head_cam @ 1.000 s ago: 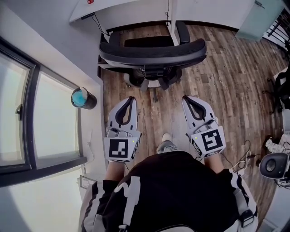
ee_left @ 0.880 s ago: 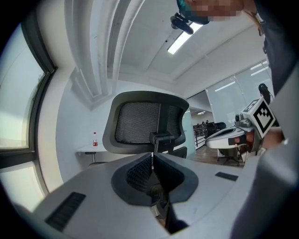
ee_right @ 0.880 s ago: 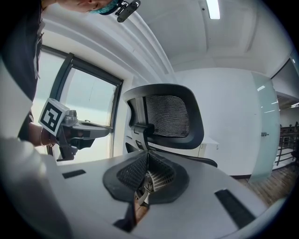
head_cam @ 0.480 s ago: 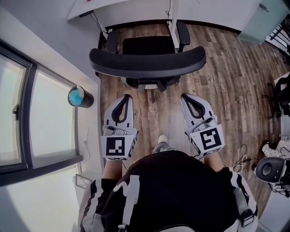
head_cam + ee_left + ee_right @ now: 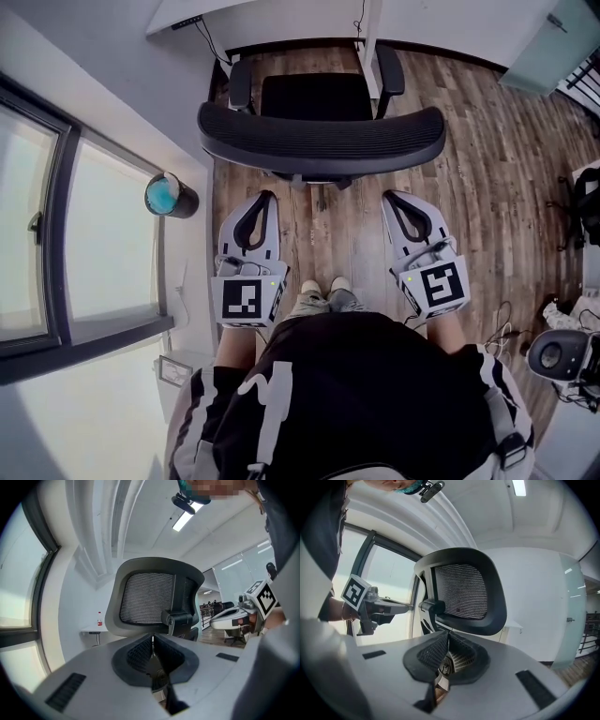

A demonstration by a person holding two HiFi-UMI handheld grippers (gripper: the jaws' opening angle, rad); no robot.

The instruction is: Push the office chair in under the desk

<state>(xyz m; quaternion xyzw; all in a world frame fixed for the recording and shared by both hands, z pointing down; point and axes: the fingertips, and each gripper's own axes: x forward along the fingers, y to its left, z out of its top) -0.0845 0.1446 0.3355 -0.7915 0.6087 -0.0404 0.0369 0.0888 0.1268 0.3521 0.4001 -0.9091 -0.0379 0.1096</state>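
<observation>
Wooden plank floor (image 5: 469, 187) fills the middle of the head view. A white bench (image 5: 281, 14) runs across its far edge, and a tall window (image 5: 56, 234) runs along the left wall. On the floor, at the bench's near edge, stands the black office chair (image 5: 319, 139). Its curved mesh backrest faces the person and its seat (image 5: 314, 94) points toward the bench. The whole seat shows on the near side of the bench edge, not yet under it, with the bench leg (image 5: 368, 47) just beside the chair's right armrest (image 5: 389, 70).

The person, in a dark top (image 5: 356, 394), stands directly behind the chair. The left hand-held gripper (image 5: 267, 197) and right hand-held gripper (image 5: 392, 197) are side by side, both pointing at the backrest and close behind it; no view shows them touching it. In each gripper view the jaws are pressed together with nothing between them, and the backrest rises just ahead.

A dark cylinder with a blue top (image 5: 171, 195) sits at the floor's left edge below the window. Two light shoes (image 5: 323, 298) show between the grippers.
</observation>
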